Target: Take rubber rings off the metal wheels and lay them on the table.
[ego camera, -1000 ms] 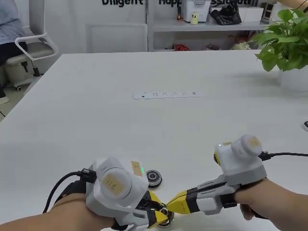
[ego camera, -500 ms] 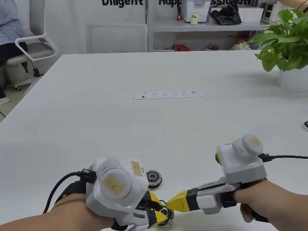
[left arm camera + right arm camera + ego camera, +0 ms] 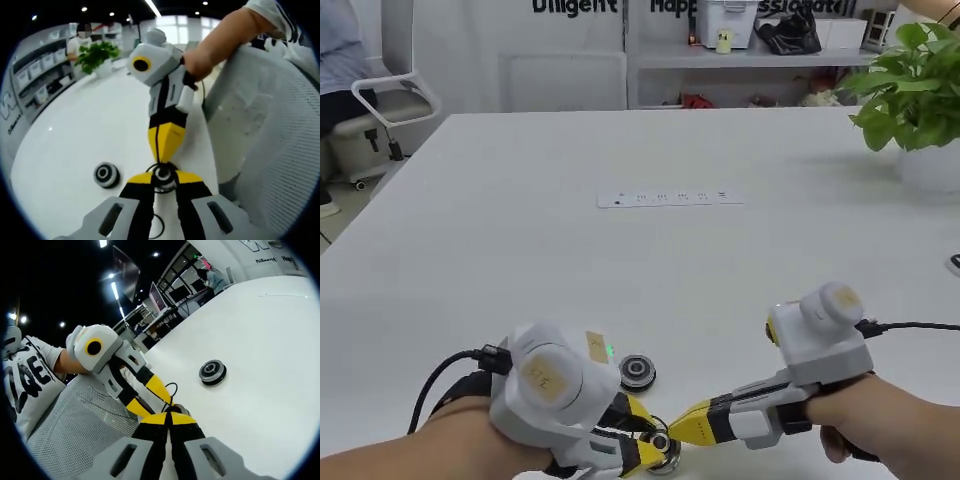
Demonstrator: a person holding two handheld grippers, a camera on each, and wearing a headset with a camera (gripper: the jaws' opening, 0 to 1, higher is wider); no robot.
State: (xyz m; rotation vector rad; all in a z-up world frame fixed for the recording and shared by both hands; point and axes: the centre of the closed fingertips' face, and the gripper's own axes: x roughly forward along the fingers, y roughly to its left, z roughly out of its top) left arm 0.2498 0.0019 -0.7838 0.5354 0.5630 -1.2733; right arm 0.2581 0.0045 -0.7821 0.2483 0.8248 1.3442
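Head view: right gripper (image 3: pixel 672 430) nearly level.

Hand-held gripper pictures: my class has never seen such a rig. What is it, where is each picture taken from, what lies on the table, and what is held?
No robot: a person holds a two-jaw tool in each hand. The head view comes from a headset camera; each round picture from a camera riding on one tool. The left hand-held gripper is shut on a small metal wheel. The right hand-held gripper is shut at its rim, seemingly pinching its thin black rubber ring. A second wheel and a white power strip lie on the table.
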